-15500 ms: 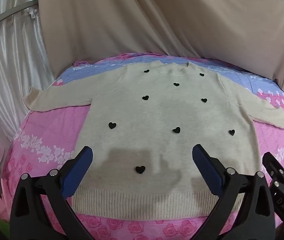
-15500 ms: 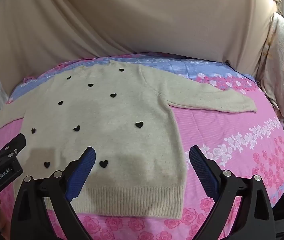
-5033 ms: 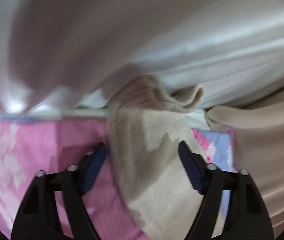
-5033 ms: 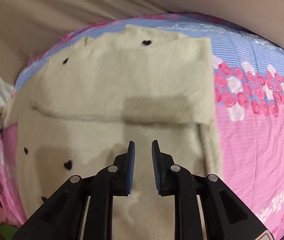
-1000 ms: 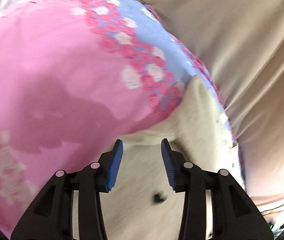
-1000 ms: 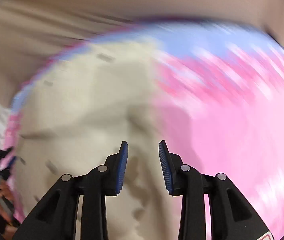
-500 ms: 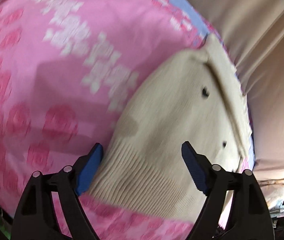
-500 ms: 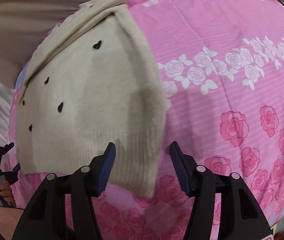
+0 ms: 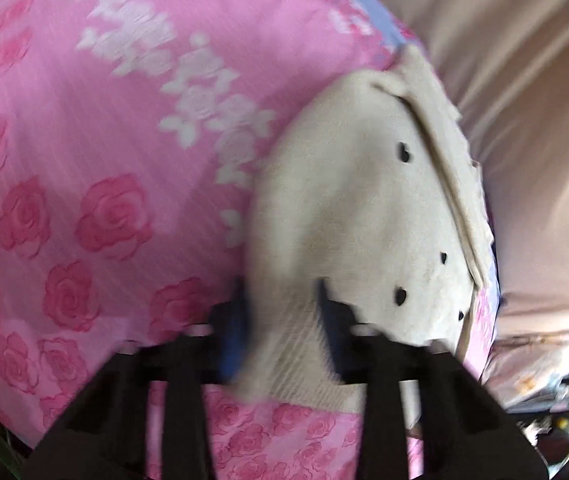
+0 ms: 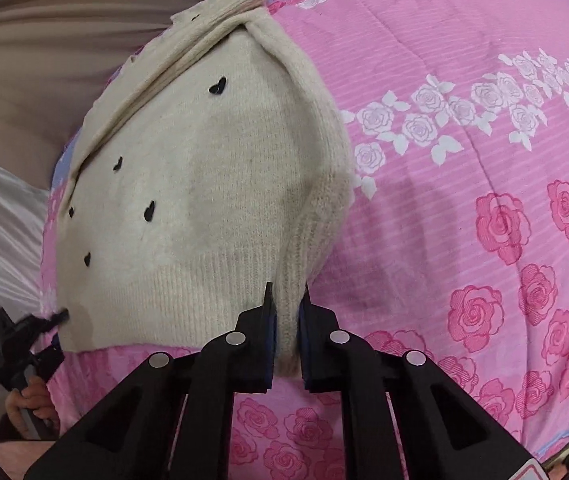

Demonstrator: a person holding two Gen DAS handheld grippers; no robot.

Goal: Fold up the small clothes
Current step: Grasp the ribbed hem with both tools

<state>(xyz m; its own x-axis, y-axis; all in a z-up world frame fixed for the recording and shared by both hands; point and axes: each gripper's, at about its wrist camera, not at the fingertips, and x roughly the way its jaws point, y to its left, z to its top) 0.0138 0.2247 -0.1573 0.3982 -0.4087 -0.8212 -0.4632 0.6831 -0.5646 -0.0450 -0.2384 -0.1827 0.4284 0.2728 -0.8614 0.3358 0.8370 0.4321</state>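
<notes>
Pink bedspread (image 10: pixel 464 128) carries the sweater (image 10: pixel 204 168); both hand-held grippers, left (image 9: pixel 280 320) and right (image 10: pixel 285 320), are closing on its hem corners. An uneven lift could undo the folded sleeves.

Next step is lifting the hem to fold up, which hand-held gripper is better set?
Right hand-held gripper: its jaws are closing with the sweater hem corner plainly pinched between them. The left hand-held gripper view is blurred.

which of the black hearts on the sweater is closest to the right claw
The lowest heart, just above the ribbed hem on the sweater's left part; the others sit higher, farther from the right claw.
</notes>
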